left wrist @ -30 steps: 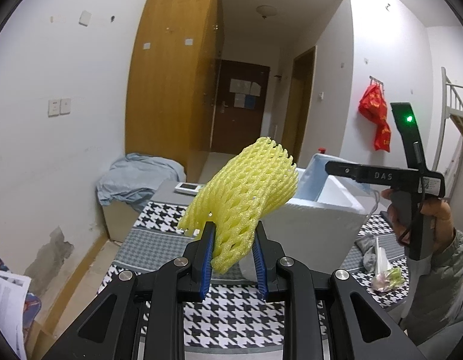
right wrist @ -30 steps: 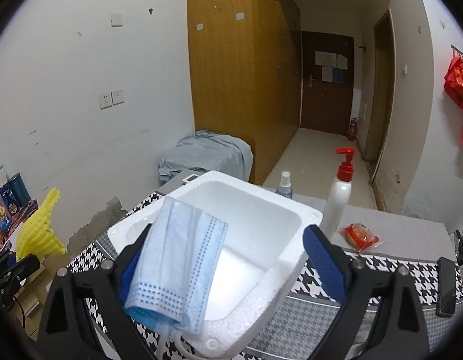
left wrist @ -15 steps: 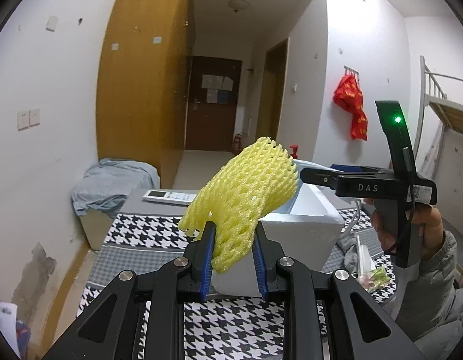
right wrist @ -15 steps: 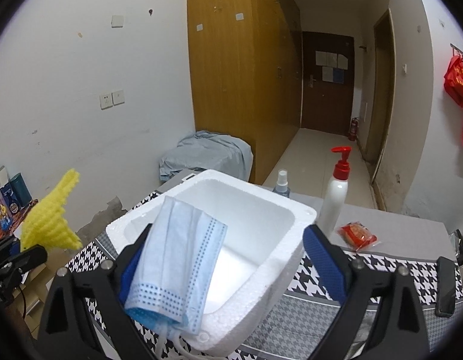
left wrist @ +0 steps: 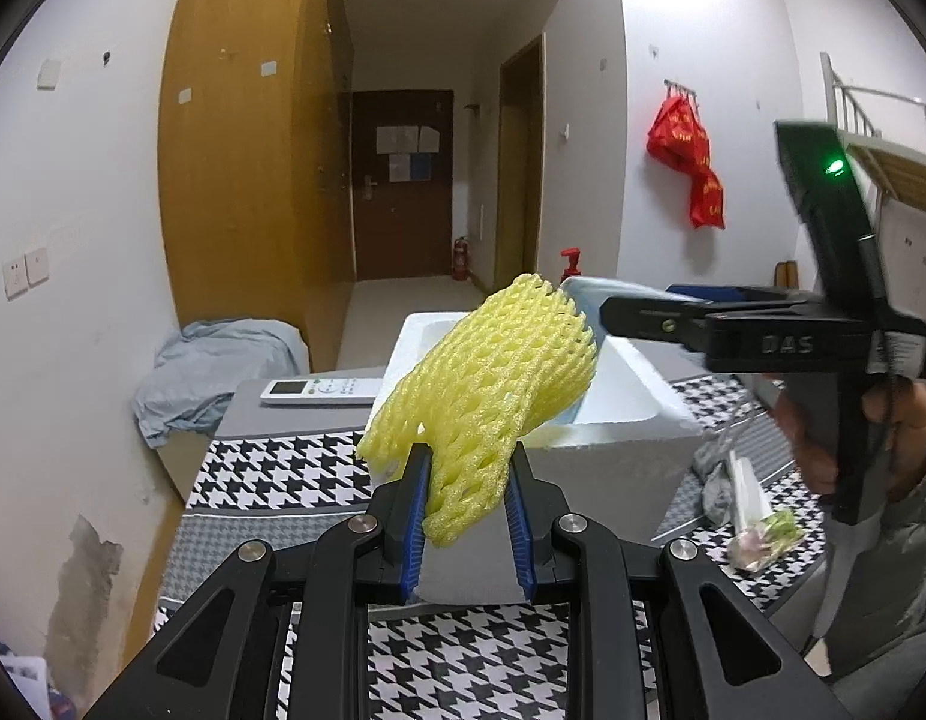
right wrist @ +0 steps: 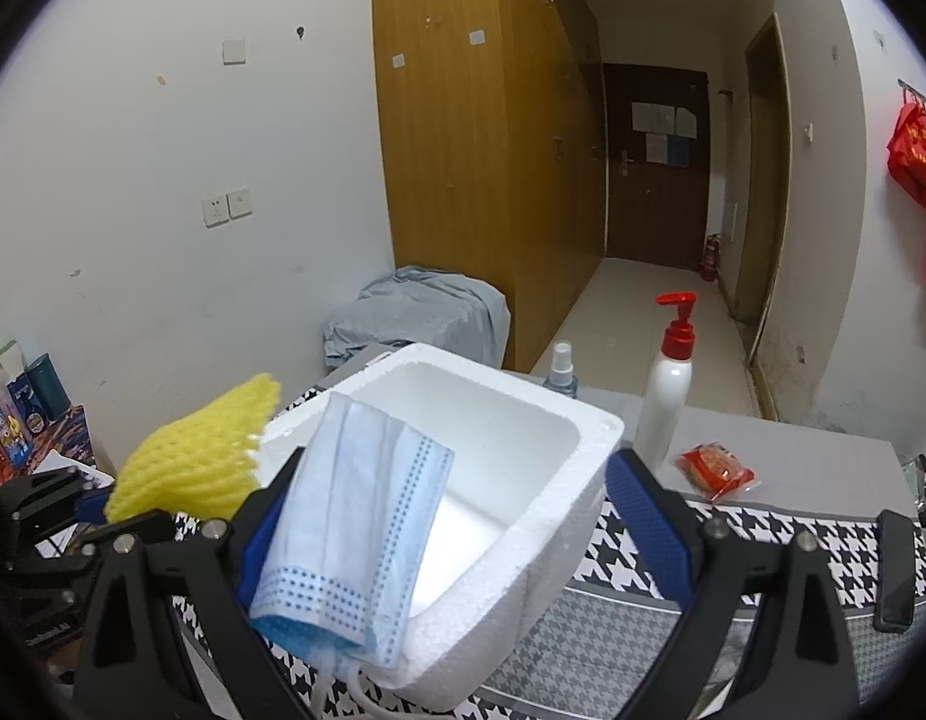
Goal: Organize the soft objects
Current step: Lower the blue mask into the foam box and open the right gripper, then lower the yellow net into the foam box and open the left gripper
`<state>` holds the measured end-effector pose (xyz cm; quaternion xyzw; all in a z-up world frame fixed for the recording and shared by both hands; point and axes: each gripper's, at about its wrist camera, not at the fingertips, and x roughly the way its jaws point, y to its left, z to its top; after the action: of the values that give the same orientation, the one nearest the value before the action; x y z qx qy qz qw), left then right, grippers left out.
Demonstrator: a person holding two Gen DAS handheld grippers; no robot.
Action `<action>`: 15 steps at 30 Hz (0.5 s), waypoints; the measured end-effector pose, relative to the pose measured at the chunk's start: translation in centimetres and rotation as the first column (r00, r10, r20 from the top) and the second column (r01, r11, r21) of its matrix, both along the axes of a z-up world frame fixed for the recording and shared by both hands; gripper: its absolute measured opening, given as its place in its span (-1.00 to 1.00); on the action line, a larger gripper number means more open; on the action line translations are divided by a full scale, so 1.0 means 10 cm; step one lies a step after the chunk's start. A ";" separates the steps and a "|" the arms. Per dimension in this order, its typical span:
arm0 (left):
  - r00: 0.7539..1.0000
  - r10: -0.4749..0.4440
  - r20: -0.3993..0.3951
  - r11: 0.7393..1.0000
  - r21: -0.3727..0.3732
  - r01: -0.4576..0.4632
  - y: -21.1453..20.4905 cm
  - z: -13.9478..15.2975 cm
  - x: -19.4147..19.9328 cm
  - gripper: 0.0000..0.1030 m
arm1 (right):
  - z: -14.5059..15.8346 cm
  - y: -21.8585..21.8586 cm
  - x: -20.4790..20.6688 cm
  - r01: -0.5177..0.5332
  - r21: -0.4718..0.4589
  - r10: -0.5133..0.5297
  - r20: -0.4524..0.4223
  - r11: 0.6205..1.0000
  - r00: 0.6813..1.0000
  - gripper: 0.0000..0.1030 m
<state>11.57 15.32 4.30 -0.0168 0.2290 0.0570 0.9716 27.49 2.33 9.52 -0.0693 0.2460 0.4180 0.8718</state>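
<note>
My left tongs (left wrist: 468, 501) pinch the yellow foam net (left wrist: 493, 384). My right tongs (right wrist: 457, 534) stand wide open, the blue mask (right wrist: 355, 528) draped on their finger at 9 o'clock. Only the right view shows inside the foam box (right wrist: 583, 480).

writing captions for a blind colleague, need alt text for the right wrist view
A blue face mask hangs off the left finger of the wide-open right hand-held gripper, just above an empty white foam box on a houndstooth tablecloth. To the left, the other hand-held gripper brings a yellow foam net near the box's edge.

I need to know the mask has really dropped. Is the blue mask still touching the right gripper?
Touching. In the right wrist view the blue mask hangs draped over one finger of the wide-open right gripper.
</note>
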 end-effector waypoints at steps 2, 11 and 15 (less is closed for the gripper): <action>1.000 0.012 -0.010 1.000 0.007 -0.012 0.00 -0.02 0.06 -0.51 | 0.01 -0.01 0.00 0.001 0.000 -0.001 0.004 1.000 1.000 0.88; 0.999 0.018 -0.029 1.000 0.021 -0.018 -0.03 -0.05 0.28 -0.51 | 0.01 -0.05 0.00 -0.011 0.009 0.011 0.004 1.000 1.000 0.88; 0.999 0.020 -0.029 1.000 0.020 -0.020 0.00 -0.03 0.32 -0.51 | 0.01 -0.07 -0.02 -0.012 0.010 0.012 0.009 1.000 1.000 0.88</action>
<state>14.76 15.27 4.01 -0.0087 0.2423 0.0691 0.9677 27.33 1.59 9.60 -0.0683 0.2398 0.4240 0.8706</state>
